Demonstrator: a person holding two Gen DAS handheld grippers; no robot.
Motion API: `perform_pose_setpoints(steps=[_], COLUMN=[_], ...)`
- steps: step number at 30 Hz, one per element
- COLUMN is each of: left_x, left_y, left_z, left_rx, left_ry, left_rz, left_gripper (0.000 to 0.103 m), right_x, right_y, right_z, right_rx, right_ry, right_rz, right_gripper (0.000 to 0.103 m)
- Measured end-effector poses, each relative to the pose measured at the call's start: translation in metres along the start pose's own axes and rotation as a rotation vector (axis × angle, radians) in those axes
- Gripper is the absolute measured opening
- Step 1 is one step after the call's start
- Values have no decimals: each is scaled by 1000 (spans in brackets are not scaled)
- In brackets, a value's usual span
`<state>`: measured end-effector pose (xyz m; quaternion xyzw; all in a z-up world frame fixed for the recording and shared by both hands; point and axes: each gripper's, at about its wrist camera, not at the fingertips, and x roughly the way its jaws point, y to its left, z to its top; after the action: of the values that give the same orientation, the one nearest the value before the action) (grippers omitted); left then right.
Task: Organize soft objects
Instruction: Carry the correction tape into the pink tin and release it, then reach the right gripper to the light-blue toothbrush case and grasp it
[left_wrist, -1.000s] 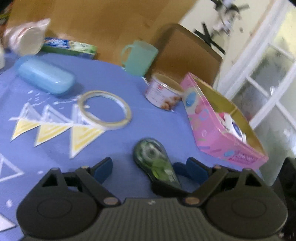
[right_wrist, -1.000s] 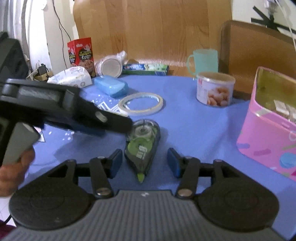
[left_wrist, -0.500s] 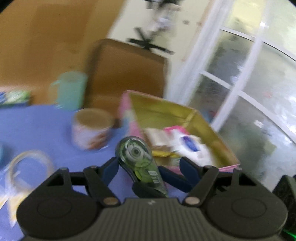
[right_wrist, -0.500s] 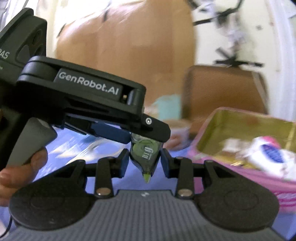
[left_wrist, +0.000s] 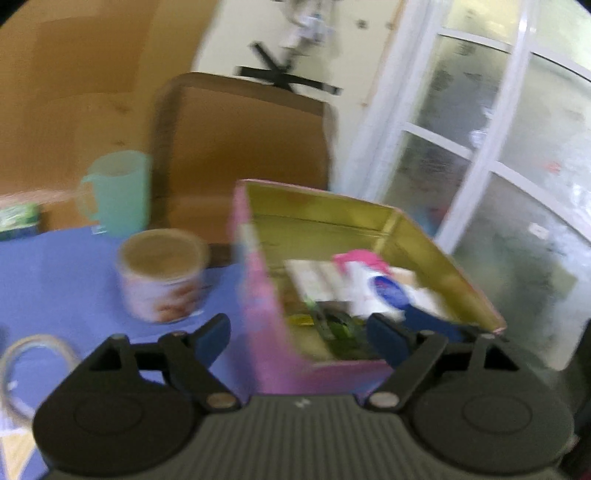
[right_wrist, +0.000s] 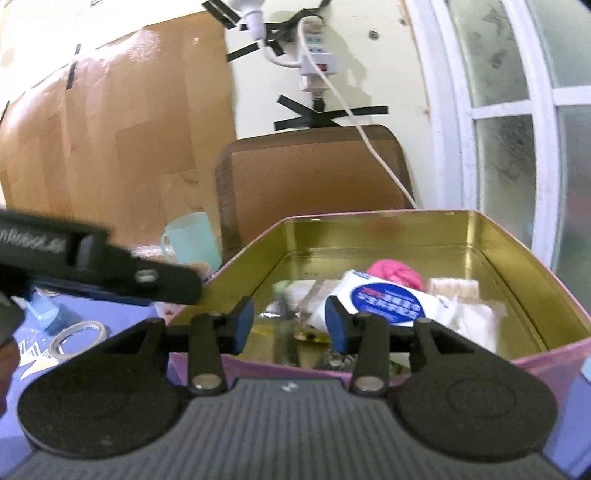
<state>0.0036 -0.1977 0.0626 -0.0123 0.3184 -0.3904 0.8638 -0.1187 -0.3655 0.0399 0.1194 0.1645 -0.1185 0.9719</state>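
A pink tin (left_wrist: 258, 306) (right_wrist: 369, 214) with a gold inside stands open at the table's right end. In it lie a white tissue pack (left_wrist: 384, 291) (right_wrist: 388, 301), a pink soft ball (right_wrist: 397, 273) and a blurred green tape dispenser (left_wrist: 332, 325). My left gripper (left_wrist: 299, 336) hovers at the tin's near left corner, its jaws opening, with nothing pressed between the pads. My right gripper (right_wrist: 290, 326) hangs over the tin's near wall, jaws also opening and empty. The left gripper's body (right_wrist: 110, 269) shows at the left of the right wrist view.
On the blue cloth stand a printed can (left_wrist: 162, 275), a mint mug (left_wrist: 116, 192) (right_wrist: 192, 240), a roll of clear tape (left_wrist: 33, 354) (right_wrist: 77, 332) and a light blue case (right_wrist: 44, 310). A brown chair back (right_wrist: 314, 173) rises behind the tin; windows are to the right.
Both grippers lifted the green dispenser off the cloth and carried it right to the tin. It has left both sets of jaws and now shows inside the tin.
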Motion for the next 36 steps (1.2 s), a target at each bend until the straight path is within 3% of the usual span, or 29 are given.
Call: perform_pose_setpoints(steps=[9, 13, 18, 20, 22, 29, 32, 36], left_x=[-46, -71, -96, -98, -110, -119, -122, -135], left_y=[93, 139, 183, 196, 198, 206, 208, 209], left_z=[-43, -60, -76, -86, -88, -90, -92, -98], left_rx=[-131, -169, -238, -290, -318, -378, -390, -433], left_ry=[-17, -38, -85, -98, -166, -223, -247, -334], left_rz=[268, 428, 541, 537, 481, 450, 446, 477], left_gripper=[89, 89, 93, 93, 98, 98, 98, 100], right_x=[-11, -4, 10, 17, 26, 80, 104, 129], right_y=[40, 74, 115, 129, 143, 201, 225, 253], right_z=[3, -1, -11, -13, -15, -20, -16, -8], right_rx=[-44, -108, -185, -214, -242, -341, -361, -371], right_ry=[-31, 6, 88, 120, 154, 265, 292, 328], right_rz=[122, 194, 278, 311, 342, 418, 435, 505], right_gripper=[46, 46, 46, 47, 51, 67, 67, 73])
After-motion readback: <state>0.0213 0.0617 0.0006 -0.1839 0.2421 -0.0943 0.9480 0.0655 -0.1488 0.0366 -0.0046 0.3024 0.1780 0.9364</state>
